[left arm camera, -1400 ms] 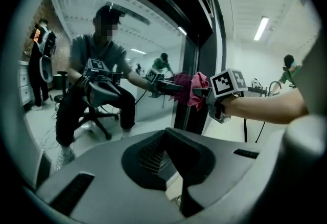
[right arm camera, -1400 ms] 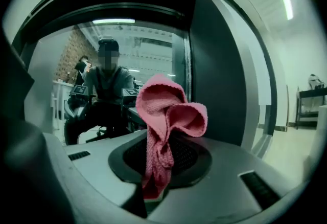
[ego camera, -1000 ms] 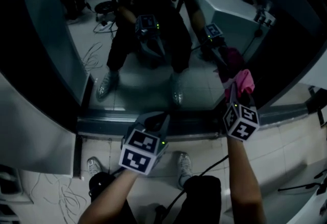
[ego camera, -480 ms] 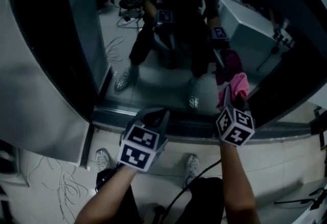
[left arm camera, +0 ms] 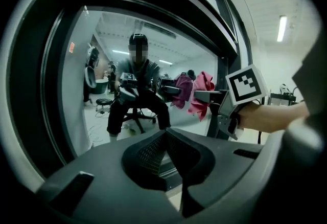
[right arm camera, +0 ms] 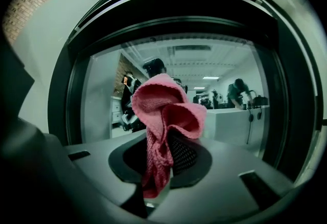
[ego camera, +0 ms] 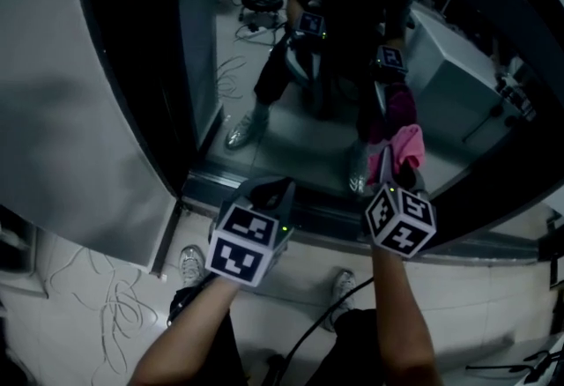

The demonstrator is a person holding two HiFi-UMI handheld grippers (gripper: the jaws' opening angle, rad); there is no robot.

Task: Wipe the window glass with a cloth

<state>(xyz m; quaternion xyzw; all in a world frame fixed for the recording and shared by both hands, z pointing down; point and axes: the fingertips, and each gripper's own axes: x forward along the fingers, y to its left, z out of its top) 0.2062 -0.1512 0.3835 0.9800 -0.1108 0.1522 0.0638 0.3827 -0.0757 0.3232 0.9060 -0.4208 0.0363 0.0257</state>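
The dark window glass (ego camera: 291, 49) fills the upper head view and mirrors the seated person. My right gripper (ego camera: 393, 167) is shut on a pink knitted cloth (ego camera: 407, 144), held up against the lower right of the pane, where its darker reflection shows just above. In the right gripper view the cloth (right arm camera: 166, 110) bunches up out of the shut right gripper (right arm camera: 164, 152) in front of the glass (right arm camera: 230, 90). My left gripper (ego camera: 271, 192) hovers by the sill to the left. It is shut on nothing (left arm camera: 166, 136). The left gripper view shows the cloth (left arm camera: 203, 93) at its right.
A black window frame (ego camera: 172, 129) and a grey wall panel (ego camera: 70, 111) stand at the left. The sill (ego camera: 317, 218) runs below the glass. Loose cables (ego camera: 97, 314) lie on the tiled floor beside the person's shoes (ego camera: 189, 263).
The head view has swung, so the grey wall and frame at the left take up more of the picture. Both grippers stay near the sill, and the cloth is still held at the glass.
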